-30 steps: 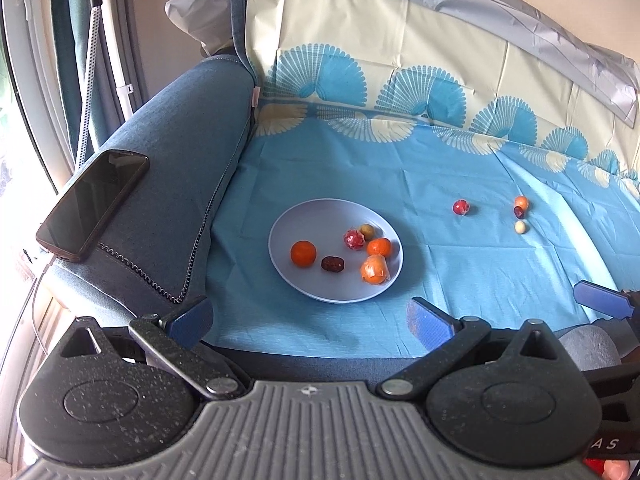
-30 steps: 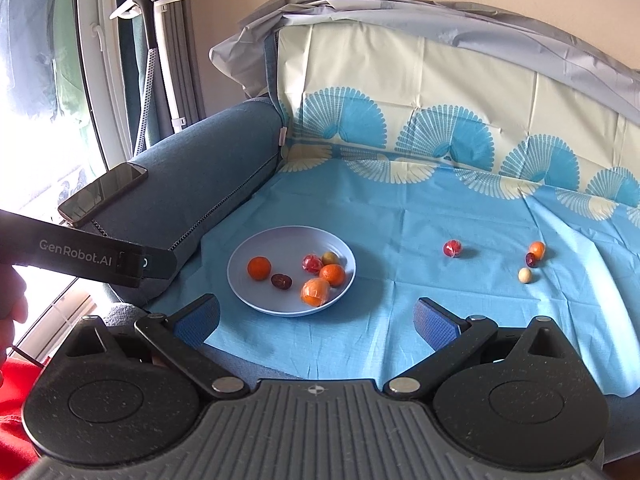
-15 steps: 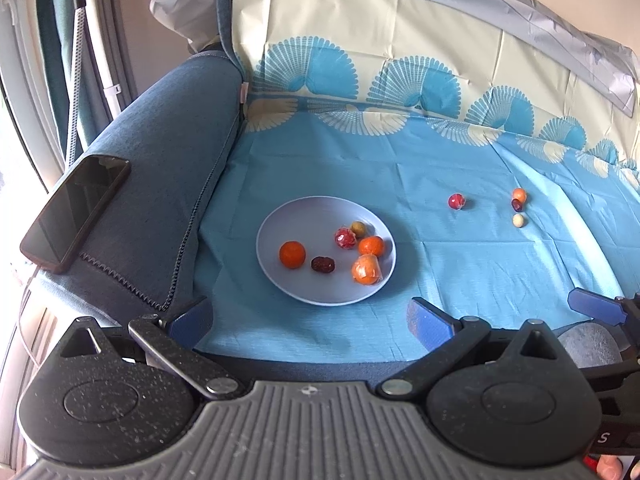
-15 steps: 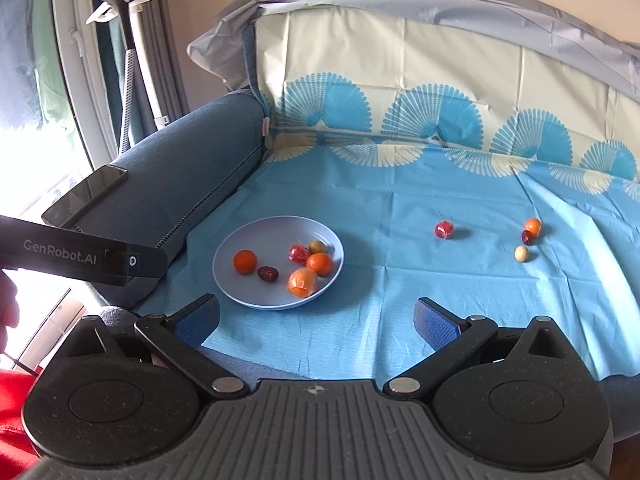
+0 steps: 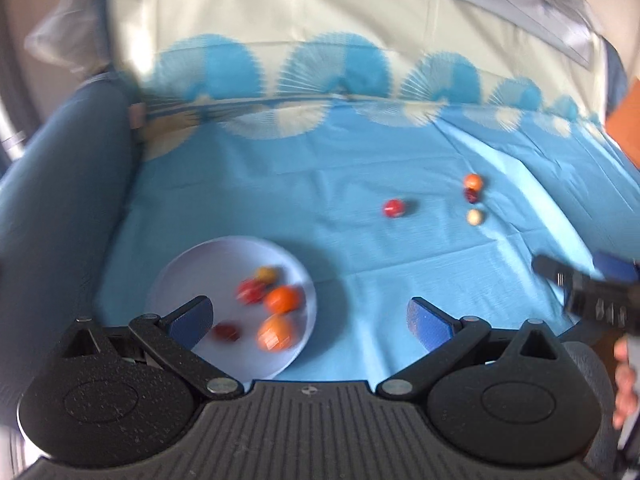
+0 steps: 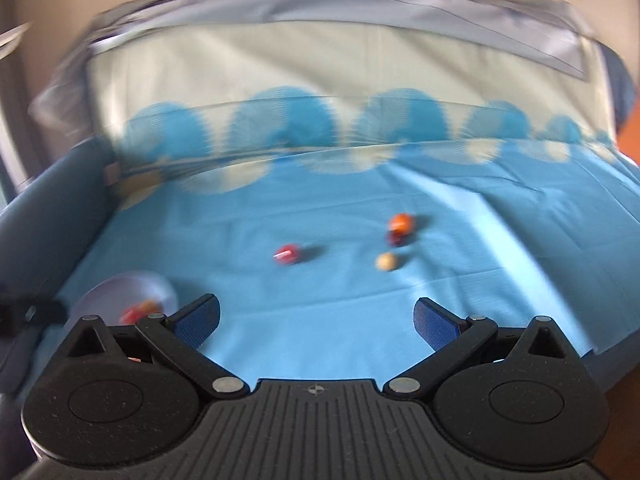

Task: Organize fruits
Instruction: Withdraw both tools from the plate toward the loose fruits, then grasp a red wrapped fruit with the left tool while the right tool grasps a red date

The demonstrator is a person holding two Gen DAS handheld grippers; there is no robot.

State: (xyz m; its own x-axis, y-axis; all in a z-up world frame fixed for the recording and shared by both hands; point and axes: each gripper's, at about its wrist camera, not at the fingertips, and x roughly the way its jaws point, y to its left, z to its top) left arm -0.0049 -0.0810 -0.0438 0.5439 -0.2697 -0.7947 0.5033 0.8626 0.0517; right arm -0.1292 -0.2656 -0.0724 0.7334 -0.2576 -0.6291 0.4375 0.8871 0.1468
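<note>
Two matching handheld grippers, black bodies.
Left gripper [image 5: 310, 318] and right gripper [image 6: 316, 320]: blue finger pads [image 6: 434, 322], black linkage arms, silver pivot screws [image 6: 225, 384], two round speckled housings, ribbed centre plate with crosshair mark.

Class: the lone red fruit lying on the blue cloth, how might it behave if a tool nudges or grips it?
The red fruit looks round, so probably rolls. It seems small and light. The cloth may slow it.

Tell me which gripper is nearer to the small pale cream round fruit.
Right, probably. The right gripper faces the small pale cream round fruit; the left gripper sits by the lavender plate, farther away.
</note>
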